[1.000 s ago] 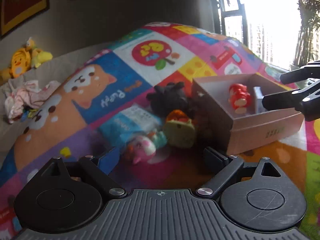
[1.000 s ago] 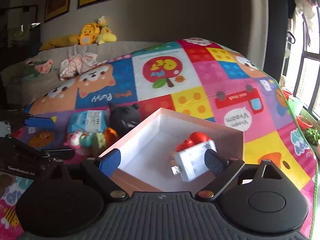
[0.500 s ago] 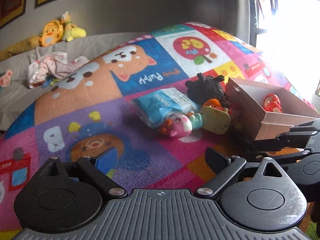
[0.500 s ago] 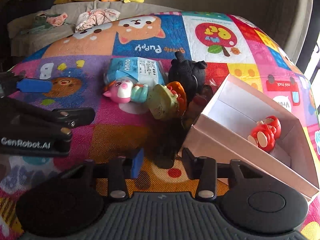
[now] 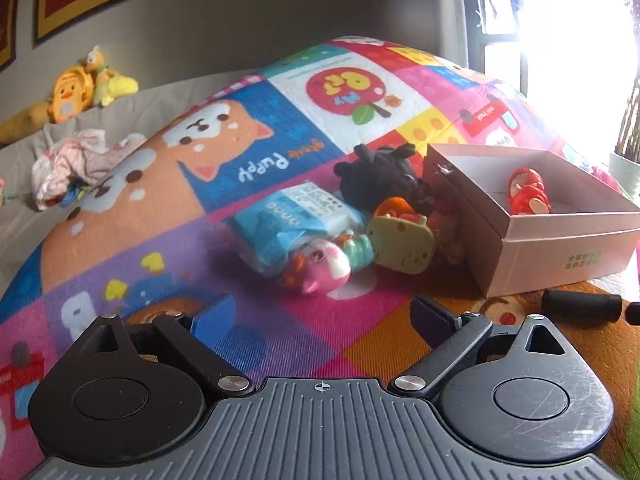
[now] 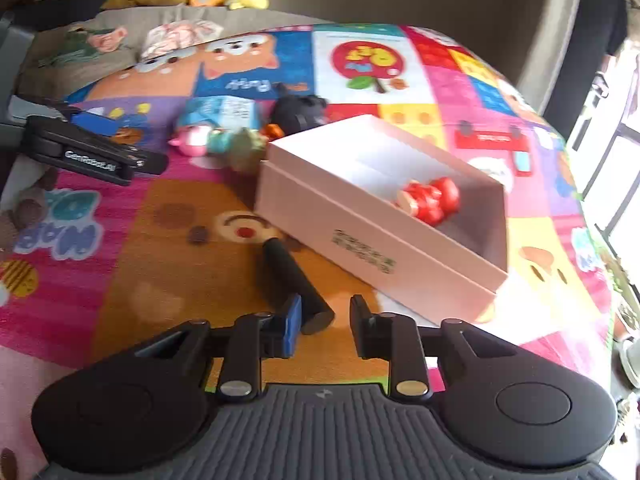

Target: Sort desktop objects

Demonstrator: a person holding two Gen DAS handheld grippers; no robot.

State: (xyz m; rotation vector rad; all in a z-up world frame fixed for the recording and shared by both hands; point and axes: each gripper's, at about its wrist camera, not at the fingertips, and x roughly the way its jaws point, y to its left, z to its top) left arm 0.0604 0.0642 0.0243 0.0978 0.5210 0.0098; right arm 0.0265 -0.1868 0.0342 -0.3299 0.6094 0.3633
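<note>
– Two grippers, one in each hand: how do they stand?

– My right gripper has just been opening. Its pads are a little apart and press on nothing. The near end of a black cylinder lies between them, right beside the blue pad, and the rest of it lies flat on the play mat. My left gripper is spread wide, with only the mat between its fingers.

– And past the cylinder?

– Just beyond it is the pink cardboard box, open at the top. A red figure lies inside, near the far side wall. The cylinder's far end is close to the box's front wall, but I cannot tell whether it touches.

– Where are the other toys?

– In a huddle on the mat by the box's left end. Nearest my left gripper is a pink animal figure. A green toy is just beside it, with something orange behind that. The blue packet lies behind the pink figure and touches it. Behind them all, a black plush sits against the box's corner.

– Anything further off?

– Past the mat's far edge there is a grey sofa. It has a crumpled cloth on the seat and a yellow plush duck further back. Framed pictures hang on the wall above.
</note>
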